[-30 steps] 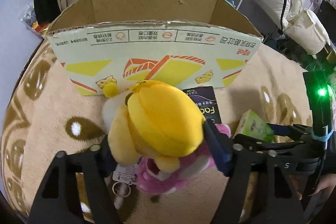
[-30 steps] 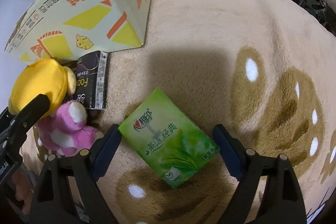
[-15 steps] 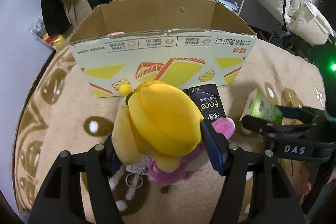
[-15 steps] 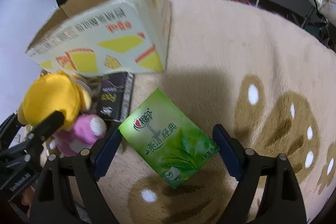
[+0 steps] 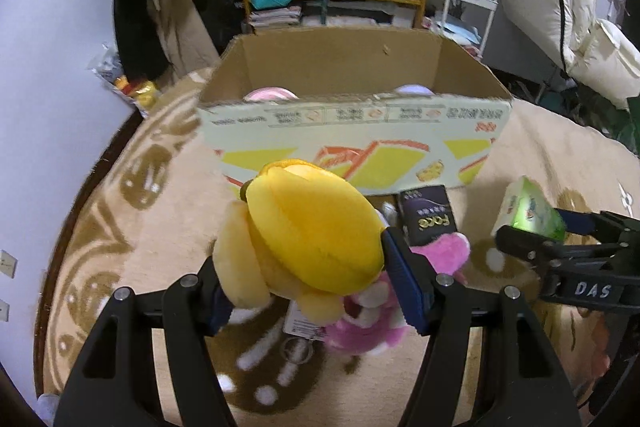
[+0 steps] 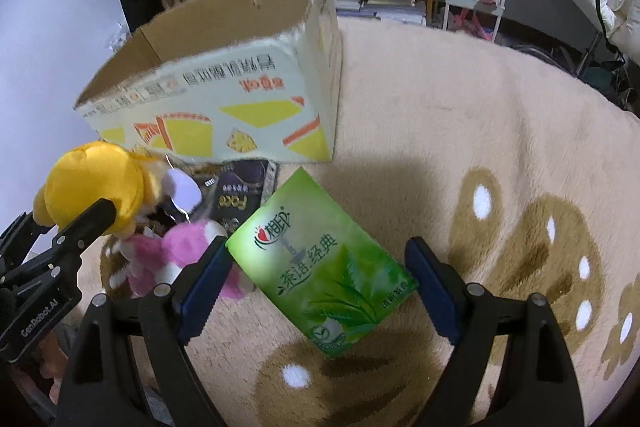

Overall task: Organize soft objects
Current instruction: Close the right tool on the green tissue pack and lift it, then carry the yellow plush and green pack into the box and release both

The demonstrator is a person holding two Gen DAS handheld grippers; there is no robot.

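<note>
Yellow plush clamped between left jaws; green pack between right jaws.

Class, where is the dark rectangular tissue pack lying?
The dark rectangular tissue pack lies on the beige rug against the cardboard box's front, beyond the pink plush toy.

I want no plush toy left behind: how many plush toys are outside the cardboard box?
2: a yellow plush toy gripped in the left gripper, and a pink plush toy lying on the rug beneath it. Others may be hidden behind the yellow one.
</note>
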